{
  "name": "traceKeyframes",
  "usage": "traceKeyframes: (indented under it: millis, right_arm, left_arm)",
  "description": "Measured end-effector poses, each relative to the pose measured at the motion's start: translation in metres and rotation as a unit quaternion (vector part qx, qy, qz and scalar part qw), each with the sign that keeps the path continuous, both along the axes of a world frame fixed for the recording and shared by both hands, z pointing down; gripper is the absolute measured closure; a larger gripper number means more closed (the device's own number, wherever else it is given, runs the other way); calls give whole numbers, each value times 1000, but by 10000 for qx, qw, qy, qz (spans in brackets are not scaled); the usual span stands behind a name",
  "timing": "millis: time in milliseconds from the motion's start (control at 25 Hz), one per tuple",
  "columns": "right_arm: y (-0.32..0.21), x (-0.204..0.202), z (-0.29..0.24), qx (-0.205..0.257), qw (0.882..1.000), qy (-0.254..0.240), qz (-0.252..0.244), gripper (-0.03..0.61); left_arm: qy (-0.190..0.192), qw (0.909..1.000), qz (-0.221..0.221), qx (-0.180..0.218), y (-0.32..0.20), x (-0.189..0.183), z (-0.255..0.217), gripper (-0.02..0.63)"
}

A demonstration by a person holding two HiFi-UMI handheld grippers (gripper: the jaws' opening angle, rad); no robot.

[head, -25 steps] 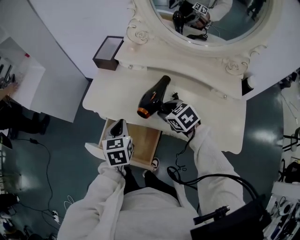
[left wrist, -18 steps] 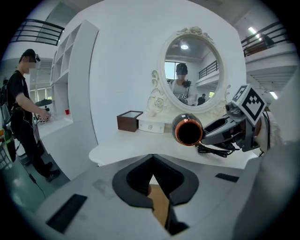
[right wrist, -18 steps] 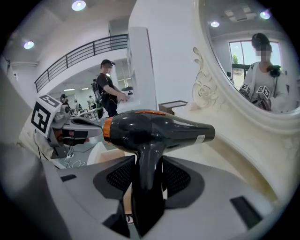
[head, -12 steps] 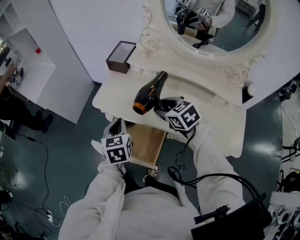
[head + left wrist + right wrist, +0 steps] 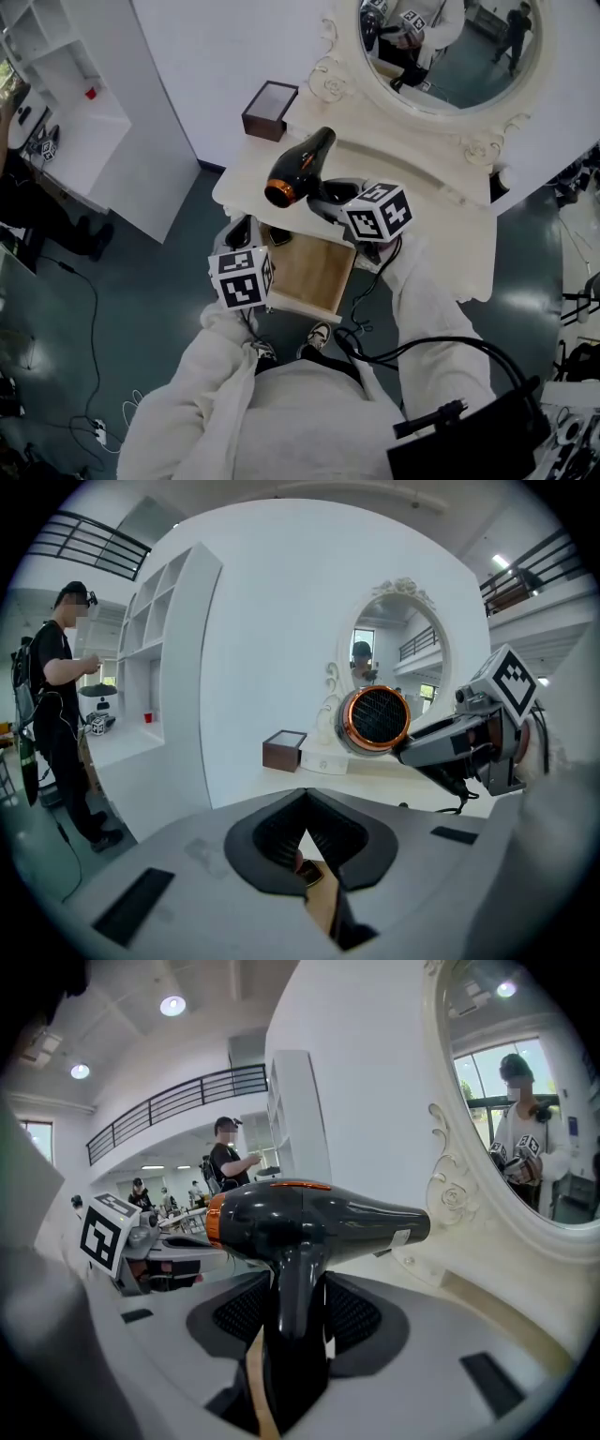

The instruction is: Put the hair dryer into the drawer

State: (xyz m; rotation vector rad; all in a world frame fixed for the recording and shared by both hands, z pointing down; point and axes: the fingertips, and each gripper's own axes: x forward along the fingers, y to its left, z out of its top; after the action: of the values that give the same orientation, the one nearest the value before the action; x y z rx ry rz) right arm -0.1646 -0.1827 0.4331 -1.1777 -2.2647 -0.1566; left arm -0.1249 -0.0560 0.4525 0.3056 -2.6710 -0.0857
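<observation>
Our right gripper point(image 5: 326, 199) clamps the dryer point(image 5: 302, 167) by its handle, barrel crosswise to the jaws. The open drawer point(image 5: 314, 274) lies below and back toward us, nearer our left gripper point(image 5: 240, 232), whose jaws are together and empty.

The drawer point(image 5: 314, 272) stands open at lower centre, its wooden bottom bare and free from above. At its left edge hangs the left tool point(image 5: 239, 228), jaws together. Just above the drawer's far end, the right tool point(image 5: 323, 195) clamps the hair dryer point(image 5: 300, 167), which crosses the worktop's point(image 5: 441, 244) front. To the right the worktop lies bare. A brown box point(image 5: 270, 111) fills its back left corner, and the mirror point(image 5: 459, 66) walls off the back. A cable point(image 5: 361, 295) dangles beside the drawer's right corner. The shelf unit point(image 5: 103, 141) stands well apart, upper left.
</observation>
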Motion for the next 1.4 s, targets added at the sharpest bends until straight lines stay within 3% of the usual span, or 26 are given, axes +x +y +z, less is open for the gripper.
traceKeyframes:
  millis: [600, 920, 1400]
  right_arm:
    - [100, 64, -64, -691, 9972, -276, 48, 341]
    - [123, 91, -38, -652, 9978, -73, 28, 341]
    - [131, 85, 21, -515, 9971, 178, -537, 341]
  left_arm:
    - [-127, 9995, 14, 280, 93, 60, -11, 613]
    - [12, 9995, -13, 312, 122, 85, 1, 612]
    - [498, 9982, -243, 221, 128, 90, 35, 613]
